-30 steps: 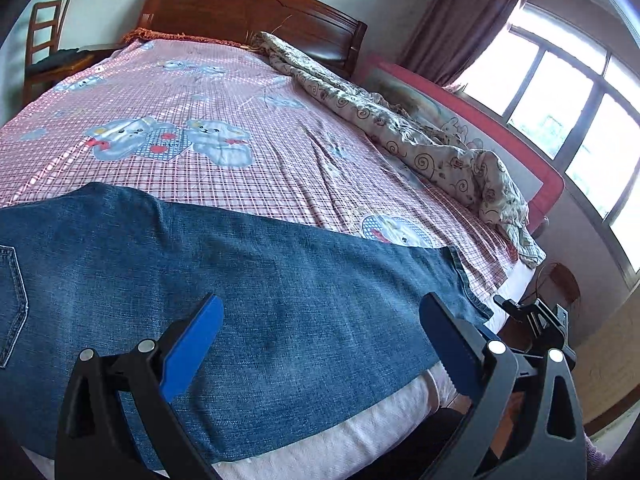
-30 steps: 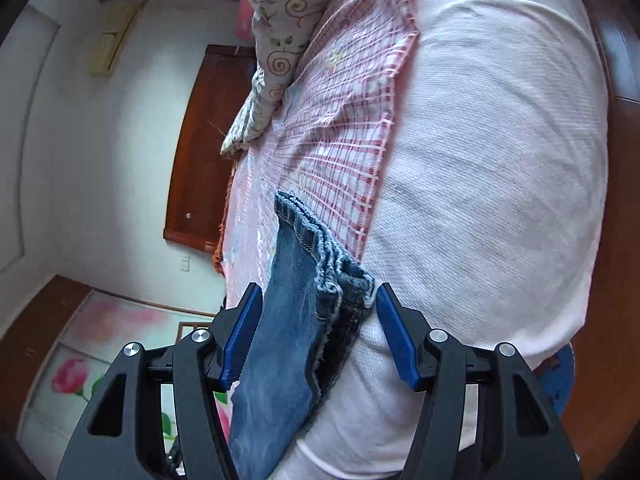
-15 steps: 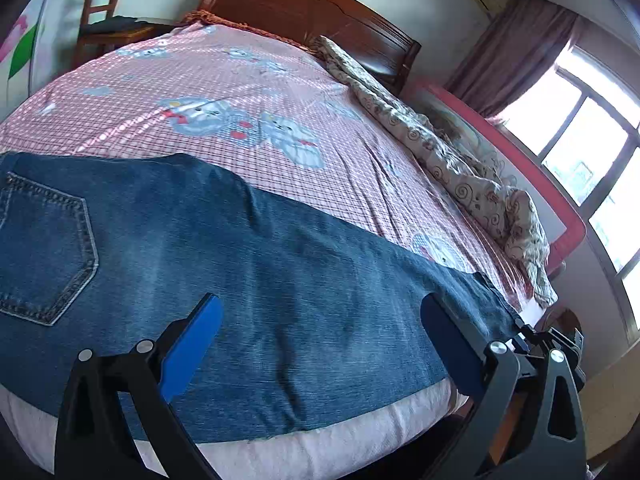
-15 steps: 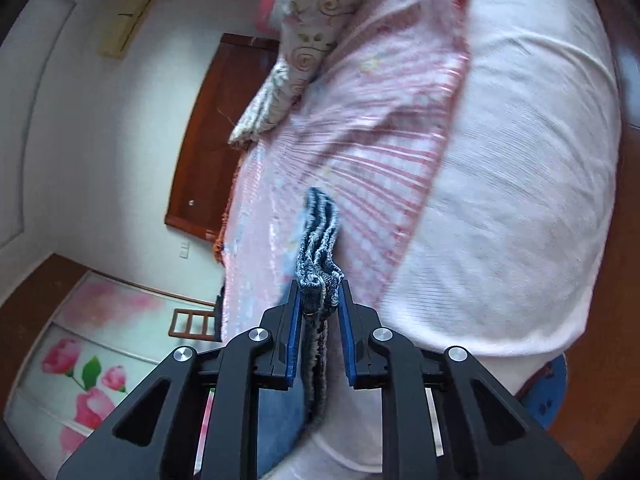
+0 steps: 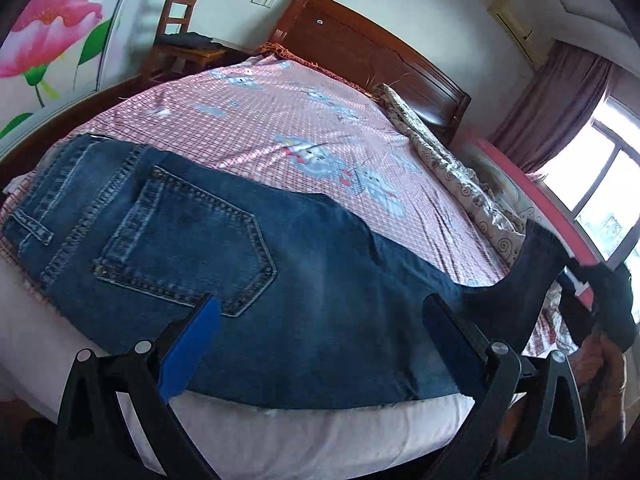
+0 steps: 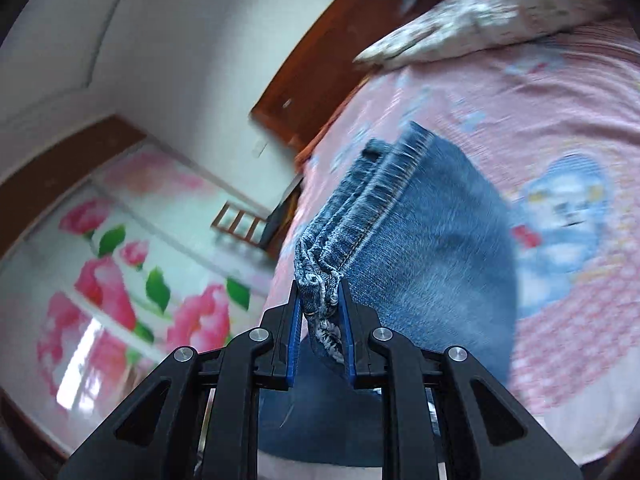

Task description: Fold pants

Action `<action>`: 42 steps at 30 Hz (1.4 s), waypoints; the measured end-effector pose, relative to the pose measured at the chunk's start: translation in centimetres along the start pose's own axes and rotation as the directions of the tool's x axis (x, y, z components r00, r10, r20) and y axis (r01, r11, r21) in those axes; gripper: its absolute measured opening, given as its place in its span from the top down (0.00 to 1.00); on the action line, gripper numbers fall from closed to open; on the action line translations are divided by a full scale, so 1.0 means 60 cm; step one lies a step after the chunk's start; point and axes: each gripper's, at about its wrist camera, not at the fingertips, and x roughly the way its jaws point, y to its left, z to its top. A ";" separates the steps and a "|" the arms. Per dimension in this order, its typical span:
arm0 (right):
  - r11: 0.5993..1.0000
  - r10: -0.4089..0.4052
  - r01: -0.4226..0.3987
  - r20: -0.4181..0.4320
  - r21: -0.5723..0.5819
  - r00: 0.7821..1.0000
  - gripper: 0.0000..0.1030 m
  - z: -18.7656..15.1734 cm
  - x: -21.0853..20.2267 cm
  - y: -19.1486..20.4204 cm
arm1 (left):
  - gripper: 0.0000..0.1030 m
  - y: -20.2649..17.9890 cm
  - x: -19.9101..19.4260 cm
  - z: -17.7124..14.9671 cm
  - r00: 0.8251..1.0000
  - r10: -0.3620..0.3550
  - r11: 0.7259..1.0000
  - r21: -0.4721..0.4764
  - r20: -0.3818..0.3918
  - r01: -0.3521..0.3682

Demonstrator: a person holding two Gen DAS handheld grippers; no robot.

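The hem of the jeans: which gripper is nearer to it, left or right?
Right. The right gripper is clamped on the hem; the left gripper hangs open near the back pocket.

The bed [image 5: 400,432] carries a pink checked sheet [image 5: 280,128]; jeans [image 5: 312,312] lie near its front edge, a crumpled quilt [image 5: 460,176] beside the headboard [image 5: 372,52]

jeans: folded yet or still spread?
Mostly spread: the blue denim jeans lie lengthwise along the pink checked bedsheet; only the hem end is lifted, pinched in the right tongs. Left tongs open.
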 end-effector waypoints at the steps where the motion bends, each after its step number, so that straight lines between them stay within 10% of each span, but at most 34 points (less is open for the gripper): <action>1: 1.000 0.016 -0.016 -0.032 -0.020 0.999 0.84 -0.019 0.027 0.020 | 0.02 0.009 -0.002 -0.003 1.000 0.016 1.000 0.005 0.003 -0.016; 6: 0.987 -0.015 -0.027 -0.252 -0.160 0.968 0.84 -0.141 0.187 0.093 | 0.02 0.060 -0.010 -0.002 0.998 0.054 0.998 -0.036 0.020 -0.053; 10: 0.947 -0.204 0.067 -0.424 -0.315 0.882 0.84 -0.270 0.289 0.074 | 0.02 0.098 -0.022 0.001 0.996 0.073 0.994 -0.083 0.042 -0.069; 18: 0.871 -0.243 0.030 -0.378 -0.490 0.893 0.84 -0.298 0.256 0.136 | 0.02 0.145 -0.018 -0.004 0.994 0.104 0.985 -0.141 0.033 -0.099; 21: 0.840 -0.329 0.034 -0.459 -0.542 0.825 0.81 -0.333 0.297 0.116 | 0.02 0.145 -0.010 -0.006 0.995 0.095 0.981 -0.170 0.027 -0.089; 25: 0.886 -0.247 -0.004 -0.480 -0.464 0.842 0.70 -0.320 0.274 0.111 | 0.02 0.138 -0.016 -0.003 0.995 0.091 0.987 -0.137 0.035 -0.086; 33: 0.972 -0.076 -0.002 -0.322 -0.236 0.944 0.69 -0.196 0.212 0.073 | 0.02 0.173 -0.027 -0.018 0.991 0.130 0.971 -0.204 0.019 -0.123; 38: 0.990 -0.054 -0.008 -0.434 -0.139 0.899 0.47 -0.228 0.280 0.016 | 0.02 0.184 -0.041 -0.026 0.992 0.126 0.969 -0.218 0.021 -0.119; 42: 0.958 -0.120 0.003 -0.392 -0.287 0.912 0.47 -0.258 0.286 0.032 | 0.02 0.213 -0.060 -0.021 0.989 0.146 0.962 -0.240 0.033 -0.134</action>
